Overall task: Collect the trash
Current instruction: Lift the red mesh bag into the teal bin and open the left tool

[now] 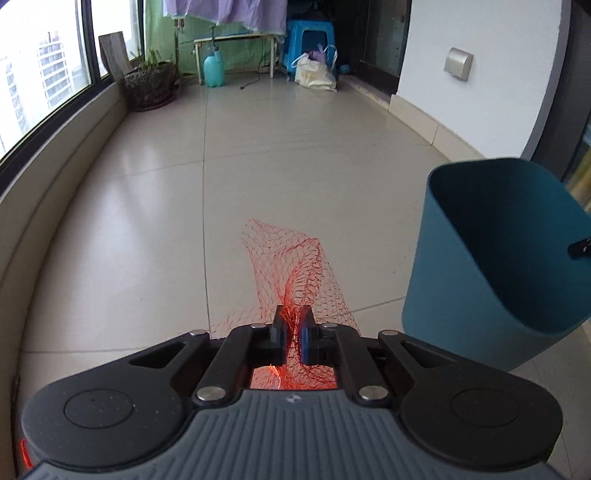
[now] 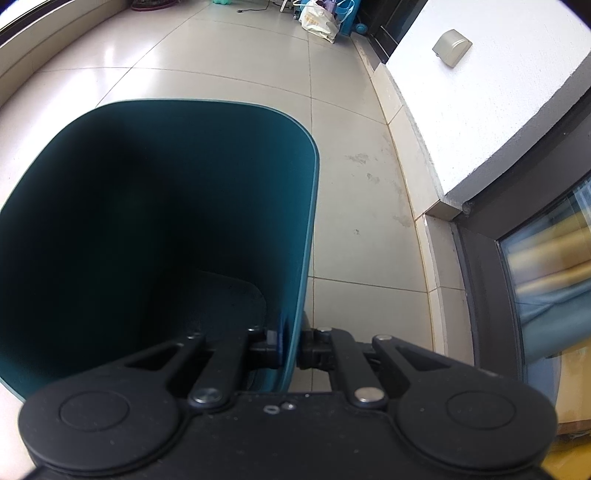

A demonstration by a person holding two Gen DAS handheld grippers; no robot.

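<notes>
The red mesh net (image 1: 295, 280) is clamped in the left gripper (image 1: 292, 328), hanging ahead of it. The teal bin (image 2: 147, 229) is pinched by its wall in the right gripper (image 2: 290, 343), apparently tilted to receive the net.

1. The mesh bag (image 1: 295, 280) is bright red-orange, an open diamond netting you can see the floor through.
2. The bin (image 1: 491, 258) is deep teal outside, and its inside goes almost black in shadow.
3. The floor tiles (image 1: 277, 155) are glossy cream-beige with thin darker grout lines.
4. The left gripper (image 1: 293, 332) is black, with one blue pad and a grey ribbed body behind it.
5. The right gripper (image 2: 291, 347) is all black with silver rivets.
6. The stool (image 1: 312, 40) at the back is bright blue, and the spray bottle (image 1: 214, 68) is a minty turquoise.
7. The curtain (image 1: 236, 9) is pale lilac with green cloth behind.
8. The wall (image 1: 480, 55) is plain white, and the plastic bag (image 1: 314, 75) is creamy yellow.
</notes>
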